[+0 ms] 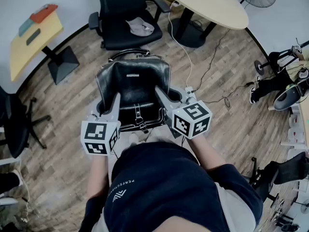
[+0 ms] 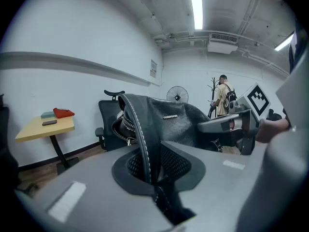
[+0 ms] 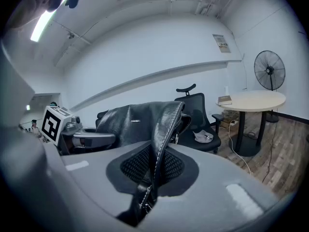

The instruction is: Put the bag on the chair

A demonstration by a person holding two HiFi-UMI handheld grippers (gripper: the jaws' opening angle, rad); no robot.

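A black leather bag with white stitching hangs in the air in front of me, held by both sides. My left gripper is shut on the bag's left edge, the stitched seam pinched between its pads. My right gripper is shut on the bag's right edge in the same way. The black office chair stands just beyond the bag, with a grey cloth lying on its seat. The chair also shows behind the bag in the right gripper view.
A round beige table with a book stands at the back right, a cable trailing over the wood floor. A yellow side table is at the left. Another black chair stands at the far left. A person stands far off.
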